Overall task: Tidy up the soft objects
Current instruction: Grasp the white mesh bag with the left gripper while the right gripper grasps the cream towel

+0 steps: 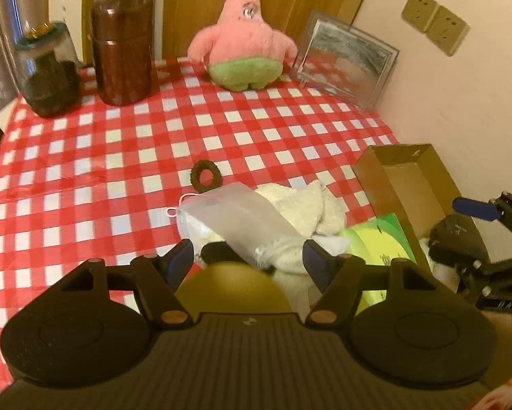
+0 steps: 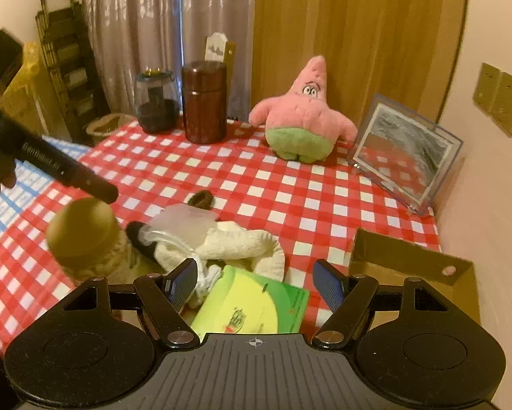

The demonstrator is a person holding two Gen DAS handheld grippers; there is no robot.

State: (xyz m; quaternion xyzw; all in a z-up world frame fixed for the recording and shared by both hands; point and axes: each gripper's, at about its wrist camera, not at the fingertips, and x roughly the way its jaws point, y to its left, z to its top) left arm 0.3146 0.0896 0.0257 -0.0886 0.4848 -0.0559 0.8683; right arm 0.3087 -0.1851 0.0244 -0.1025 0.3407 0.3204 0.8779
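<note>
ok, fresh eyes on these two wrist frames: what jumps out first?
The pink star plush standing upright at the far edge of the red checked tablecloth, between a dark brown canister and a leaning picture frame. Nearer, a heap of white soft items lies ahead of both open grippers, with an open cardboard box to its right.

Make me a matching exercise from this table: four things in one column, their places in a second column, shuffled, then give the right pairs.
Things:
1. pink plush star
2. dark hair tie
3. cardboard box
4. brown canister

Places:
A. at the table's right edge, by the wall
B. flat on the checked cloth, just beyond the pile of soft things
C. at the back, left of the picture frame
D. at the back, right of the glass jar

Pairs: 1-C, 2-B, 3-A, 4-D
</note>
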